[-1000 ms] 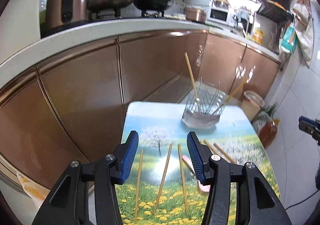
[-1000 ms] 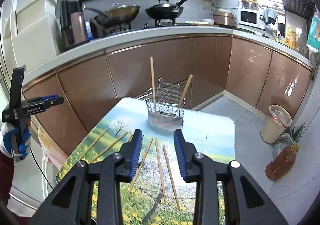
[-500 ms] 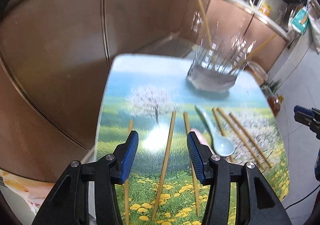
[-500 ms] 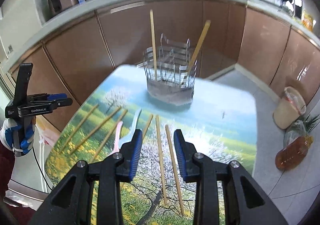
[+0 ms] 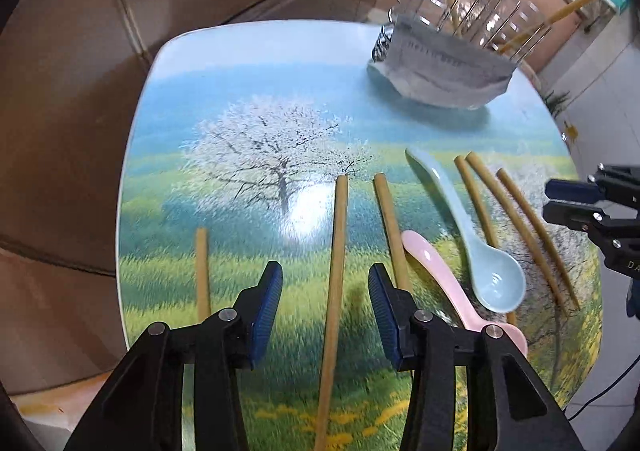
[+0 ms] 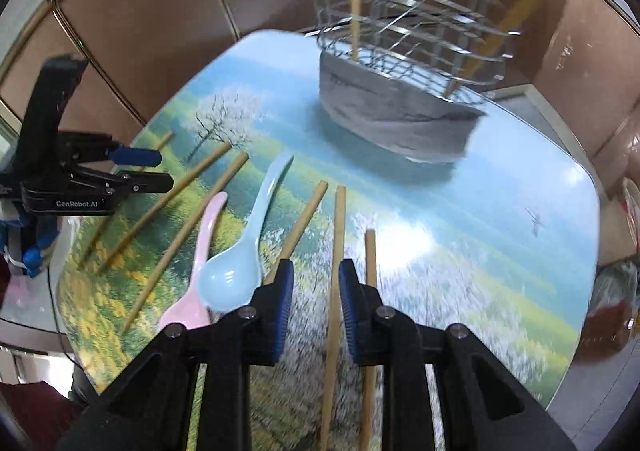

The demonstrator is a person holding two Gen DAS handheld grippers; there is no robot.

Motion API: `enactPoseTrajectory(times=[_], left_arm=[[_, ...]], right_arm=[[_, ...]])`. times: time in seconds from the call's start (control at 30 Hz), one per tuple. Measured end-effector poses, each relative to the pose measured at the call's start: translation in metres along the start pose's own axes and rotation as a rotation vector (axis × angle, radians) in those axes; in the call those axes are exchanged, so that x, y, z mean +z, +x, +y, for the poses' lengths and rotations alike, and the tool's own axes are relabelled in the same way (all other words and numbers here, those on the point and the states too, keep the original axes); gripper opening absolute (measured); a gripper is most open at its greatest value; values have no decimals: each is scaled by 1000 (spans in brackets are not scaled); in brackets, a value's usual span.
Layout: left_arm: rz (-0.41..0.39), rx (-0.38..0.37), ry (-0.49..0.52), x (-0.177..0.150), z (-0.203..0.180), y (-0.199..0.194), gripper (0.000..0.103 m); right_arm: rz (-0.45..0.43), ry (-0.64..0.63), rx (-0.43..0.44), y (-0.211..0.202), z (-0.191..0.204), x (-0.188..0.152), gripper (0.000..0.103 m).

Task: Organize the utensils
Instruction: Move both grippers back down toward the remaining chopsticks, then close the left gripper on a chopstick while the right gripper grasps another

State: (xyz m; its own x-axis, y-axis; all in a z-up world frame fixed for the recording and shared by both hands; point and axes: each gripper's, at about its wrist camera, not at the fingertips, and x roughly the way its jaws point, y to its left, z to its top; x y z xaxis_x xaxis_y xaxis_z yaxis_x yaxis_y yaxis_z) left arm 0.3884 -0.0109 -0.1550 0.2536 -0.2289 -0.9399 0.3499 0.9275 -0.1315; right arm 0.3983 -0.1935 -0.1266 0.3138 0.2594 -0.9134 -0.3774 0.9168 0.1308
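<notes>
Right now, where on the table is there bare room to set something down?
Bare patches: the strip of table between the chopstick tips and the wire rack, and the side beyond the last chopstick in the right wrist view. Crowded: the near half, where the chopsticks flank the blue spoon and pink spoon.

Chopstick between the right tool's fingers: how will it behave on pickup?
The chopstick looks thin, straight and wooden: probably stiff and light. It looks round, so it may roll on the glossy table. Gripped near one end, it could pivot between the pads.
</notes>
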Motion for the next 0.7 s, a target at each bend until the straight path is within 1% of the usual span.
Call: enactPoseTrajectory(times=[0.27, 0.5, 0.7], left_arm=[[61, 38, 64, 25, -7, 25, 43], [102, 48, 106, 47, -17, 36, 41], [144, 72, 144, 50, -22, 38, 40]], right_arm=[[59, -76, -5, 27, 3, 26, 22], [120, -102, -23, 42, 1, 38, 22], [163, -114, -21, 53, 3, 42, 22]])
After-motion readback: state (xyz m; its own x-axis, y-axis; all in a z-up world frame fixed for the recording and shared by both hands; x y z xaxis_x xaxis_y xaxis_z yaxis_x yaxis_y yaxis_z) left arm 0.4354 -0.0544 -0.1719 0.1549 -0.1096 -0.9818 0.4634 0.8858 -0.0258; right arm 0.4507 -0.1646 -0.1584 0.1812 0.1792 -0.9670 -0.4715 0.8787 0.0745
